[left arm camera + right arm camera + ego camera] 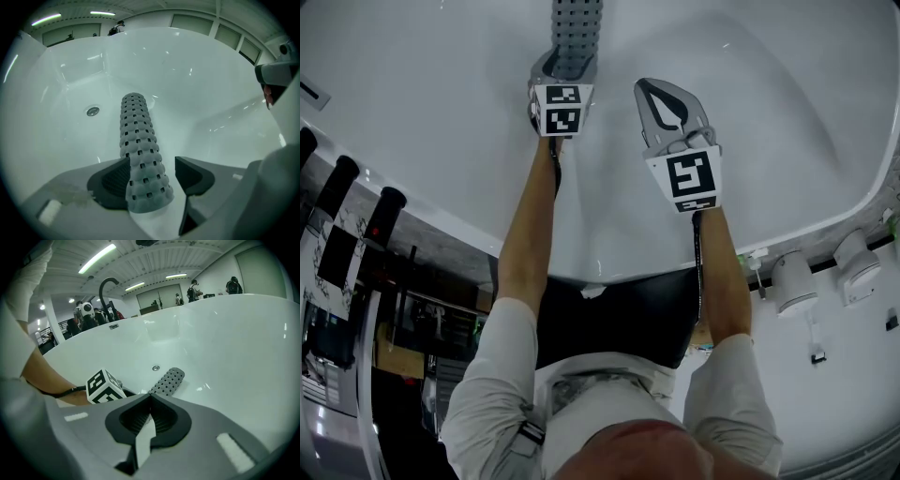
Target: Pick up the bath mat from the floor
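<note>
A rolled grey bath mat (138, 140) with rows of square holes lies along the floor of a white bathtub (431, 141), pointing toward the drain (93, 111). My left gripper (152, 171) is open around the mat's near end. The left pad (110, 180) is against the roll, and the right pad (192, 173) stands apart from it. The head view shows the mat (577, 33) running up past the left gripper (567, 64). My right gripper (649, 89) hovers beside it over the tub, shut and empty. The right gripper view shows its jaws (150, 397) closed, with the mat (168, 380) beyond.
The tub's rim (581, 277) runs across below my arms, and its walls rise on all sides. A black curved tap (105, 287) stands at the far rim. White fittings (792, 281) sit on the floor at right, dark posts (337, 183) at left. People stand far behind.
</note>
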The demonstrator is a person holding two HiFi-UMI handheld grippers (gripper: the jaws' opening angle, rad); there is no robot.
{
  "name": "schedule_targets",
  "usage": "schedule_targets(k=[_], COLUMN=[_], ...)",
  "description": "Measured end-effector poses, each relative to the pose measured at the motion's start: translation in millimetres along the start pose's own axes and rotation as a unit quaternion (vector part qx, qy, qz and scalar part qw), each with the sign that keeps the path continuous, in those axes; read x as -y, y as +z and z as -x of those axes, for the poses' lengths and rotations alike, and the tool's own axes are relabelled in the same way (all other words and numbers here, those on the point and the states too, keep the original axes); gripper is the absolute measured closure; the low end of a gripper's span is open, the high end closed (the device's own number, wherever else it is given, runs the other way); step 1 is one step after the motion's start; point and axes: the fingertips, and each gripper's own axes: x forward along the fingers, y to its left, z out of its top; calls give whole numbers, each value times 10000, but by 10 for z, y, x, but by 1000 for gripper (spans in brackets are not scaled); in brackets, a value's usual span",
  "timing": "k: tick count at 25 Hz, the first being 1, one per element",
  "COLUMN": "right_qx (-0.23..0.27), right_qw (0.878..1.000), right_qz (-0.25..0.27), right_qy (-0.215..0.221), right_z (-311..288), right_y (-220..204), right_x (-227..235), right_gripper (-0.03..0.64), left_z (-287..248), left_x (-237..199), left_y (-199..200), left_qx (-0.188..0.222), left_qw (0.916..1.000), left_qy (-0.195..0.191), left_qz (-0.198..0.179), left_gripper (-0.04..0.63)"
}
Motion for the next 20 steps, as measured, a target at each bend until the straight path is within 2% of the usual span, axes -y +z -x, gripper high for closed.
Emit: schedule_targets(k=[7, 10, 15, 20], right_qx=[-84, -50, -127, -114], right_qw=[9999, 9999, 9998, 9999], right_qz=[-4, 36, 51, 13], right_qy=[106, 111, 129, 110], right_z=[-50, -70, -82, -87], right_y=[-104, -98, -169, -186], right_x=[-43, -32, -25, -25], right_gripper=[615, 615, 615, 615], left_z=[-306, -419, -553, -725], left_x=[-70, -111, -168, -196], left_y=[-195, -282, -304, -412], left_qx=[-136, -315, -334, -462], left_qw=[9997, 9988, 9978, 9973], left_qy=[161, 151, 323, 416], left_qz=[140, 349, 468, 380], left_gripper=[202, 158, 124, 92])
